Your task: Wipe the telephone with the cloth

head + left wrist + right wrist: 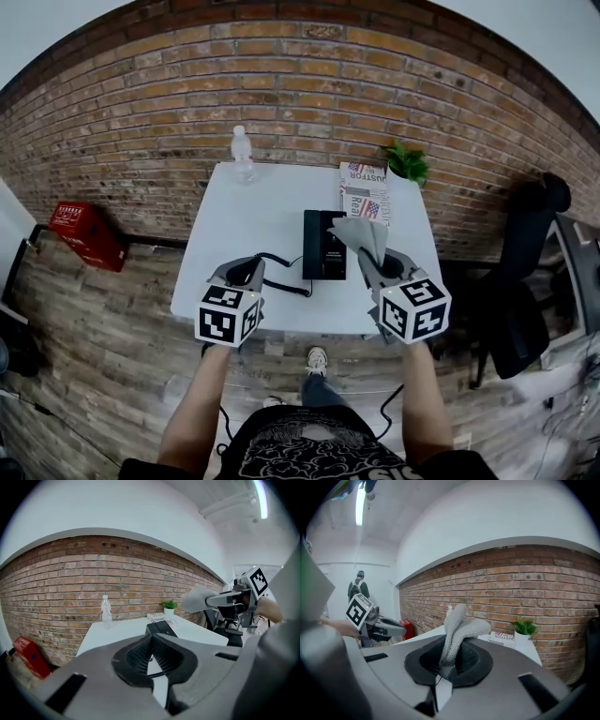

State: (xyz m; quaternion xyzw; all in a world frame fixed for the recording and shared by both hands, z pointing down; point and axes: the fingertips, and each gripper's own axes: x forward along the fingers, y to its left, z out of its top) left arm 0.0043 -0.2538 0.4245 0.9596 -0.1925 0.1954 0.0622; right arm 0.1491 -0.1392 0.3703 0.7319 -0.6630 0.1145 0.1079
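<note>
Grey cloth (361,234) clamped in right gripper (373,262), raised over table (262,206) near telephone (323,246), forearms stretched forward, left gripper (246,274) jaws pressed together, empty.

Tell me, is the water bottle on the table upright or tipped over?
Upright: the bottle stands on its base, cap up, at the far edge of the table.

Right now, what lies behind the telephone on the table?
A printed booklet lies behind the telephone, with a plant at the far corner. The held cloth hides the telephone's far right corner and the booklet's near edge.
</note>
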